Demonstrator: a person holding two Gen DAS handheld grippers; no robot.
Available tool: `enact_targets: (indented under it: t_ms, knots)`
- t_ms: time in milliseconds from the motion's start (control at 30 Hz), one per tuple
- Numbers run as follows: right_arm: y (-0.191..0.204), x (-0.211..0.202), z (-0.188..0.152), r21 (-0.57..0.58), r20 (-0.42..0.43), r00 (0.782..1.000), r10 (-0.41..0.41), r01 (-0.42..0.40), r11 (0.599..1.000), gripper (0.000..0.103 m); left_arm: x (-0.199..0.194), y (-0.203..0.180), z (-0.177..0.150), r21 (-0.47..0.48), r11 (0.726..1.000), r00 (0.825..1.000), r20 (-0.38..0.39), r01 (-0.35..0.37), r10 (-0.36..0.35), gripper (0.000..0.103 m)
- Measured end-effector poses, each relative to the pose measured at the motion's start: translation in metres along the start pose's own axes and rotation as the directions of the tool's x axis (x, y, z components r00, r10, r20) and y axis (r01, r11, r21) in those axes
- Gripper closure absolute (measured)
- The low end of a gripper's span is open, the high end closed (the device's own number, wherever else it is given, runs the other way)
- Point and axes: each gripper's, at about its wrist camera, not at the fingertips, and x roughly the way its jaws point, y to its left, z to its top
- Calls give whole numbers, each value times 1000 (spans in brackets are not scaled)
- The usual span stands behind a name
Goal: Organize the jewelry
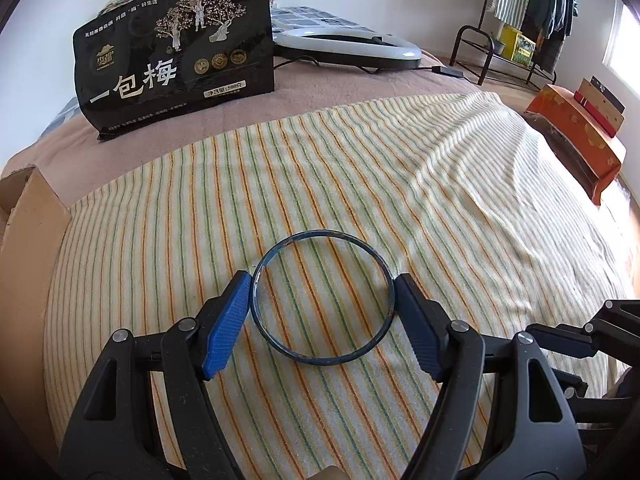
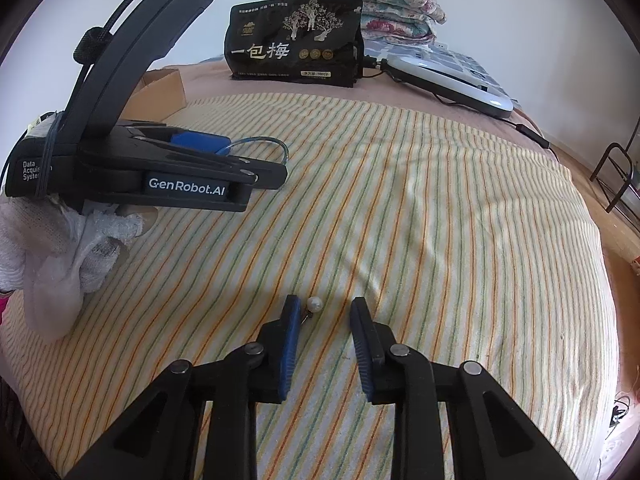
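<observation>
Blue bangle [image 1: 323,298]: flat on striped towel [image 1: 420,168], clamped across its width by left gripper [image 1: 322,300]. Pearl earring [image 2: 314,304]: on towel between right gripper [image 2: 325,306] fingers, beside the left finger [image 2: 289,336]; jaws narrowly parted, gripping nothing. Black pouch [image 1: 176,48] behind.

Left gripper [image 1: 322,300] clamped wide, right gripper [image 2: 324,314] parted

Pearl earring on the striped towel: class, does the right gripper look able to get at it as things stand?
Probably yes. The pearl earring lies between the right gripper's parted fingers, close beside one pad, with only bare striped towel around it and nothing covering it.
</observation>
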Motion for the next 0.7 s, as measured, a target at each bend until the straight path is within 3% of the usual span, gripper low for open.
enact_targets:
  t_ms: [100, 700]
  knots:
    - [2, 0, 2, -2, 0, 1000, 17, -17, 1000, 97, -5, 3, -2, -5, 1000, 1000, 0, 3, -3, 29]
    - [11, -35, 16, 24, 69, 998, 0, -2, 1000, 98, -74, 24, -7, -34, 999, 996, 92, 9, -6, 29]
